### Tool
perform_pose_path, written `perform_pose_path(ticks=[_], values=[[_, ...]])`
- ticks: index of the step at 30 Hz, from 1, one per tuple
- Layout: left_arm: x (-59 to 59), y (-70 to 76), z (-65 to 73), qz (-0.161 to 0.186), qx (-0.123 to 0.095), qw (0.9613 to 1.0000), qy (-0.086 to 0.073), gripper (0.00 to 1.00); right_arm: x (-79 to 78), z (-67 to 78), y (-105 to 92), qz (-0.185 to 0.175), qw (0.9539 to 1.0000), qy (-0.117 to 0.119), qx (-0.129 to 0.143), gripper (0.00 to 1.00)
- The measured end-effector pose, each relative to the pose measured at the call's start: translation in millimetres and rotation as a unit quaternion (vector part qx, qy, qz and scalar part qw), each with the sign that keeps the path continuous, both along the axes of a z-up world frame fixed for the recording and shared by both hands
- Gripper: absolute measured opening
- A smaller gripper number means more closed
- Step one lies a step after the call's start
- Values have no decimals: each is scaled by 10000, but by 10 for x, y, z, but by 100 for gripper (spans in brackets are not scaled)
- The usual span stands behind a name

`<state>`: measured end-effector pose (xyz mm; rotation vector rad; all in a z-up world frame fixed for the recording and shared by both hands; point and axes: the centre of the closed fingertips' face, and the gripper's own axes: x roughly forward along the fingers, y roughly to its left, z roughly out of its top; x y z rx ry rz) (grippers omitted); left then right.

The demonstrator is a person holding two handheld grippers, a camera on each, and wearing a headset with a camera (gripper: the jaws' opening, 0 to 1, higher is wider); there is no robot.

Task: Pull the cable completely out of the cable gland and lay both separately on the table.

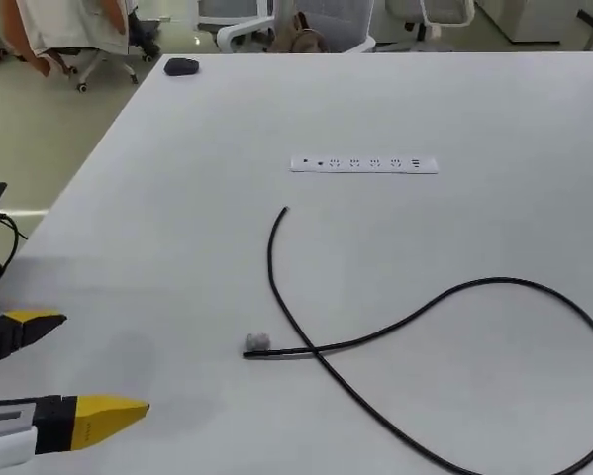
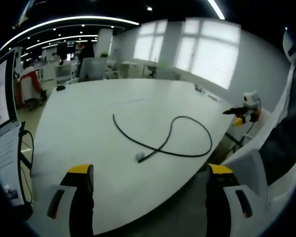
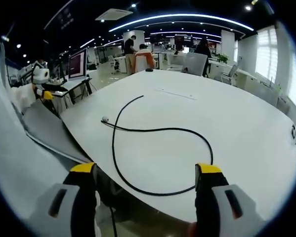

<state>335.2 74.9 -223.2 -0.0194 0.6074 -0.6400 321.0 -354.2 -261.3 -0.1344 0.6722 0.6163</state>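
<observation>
A long black cable (image 1: 395,322) lies looped on the white table (image 1: 454,109), crossing itself near one end. That end passes through a small grey cable gland (image 1: 256,342). My left gripper (image 1: 103,362) is open at the table's near left edge, well left of the gland. In the left gripper view the left gripper (image 2: 150,170) is open and holds nothing, with the gland (image 2: 140,156) and cable (image 2: 162,143) ahead. The right gripper (image 3: 145,168) is open off the table's near edge, with the cable (image 3: 152,131) and gland (image 3: 105,119) in front of it.
A white power strip (image 1: 363,164) lies beyond the cable. A small black object (image 1: 181,66) sits at the far left corner. Office chairs (image 1: 247,25) stand behind the table. Black wires (image 1: 4,237) hang off the left side.
</observation>
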Motion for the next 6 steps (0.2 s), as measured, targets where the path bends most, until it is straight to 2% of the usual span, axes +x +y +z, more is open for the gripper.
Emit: perform_pose_path(ticks=[6], values=[[6, -35, 5, -18, -11, 10000, 6, 95, -28, -22, -19, 0, 10000, 25, -10, 86]])
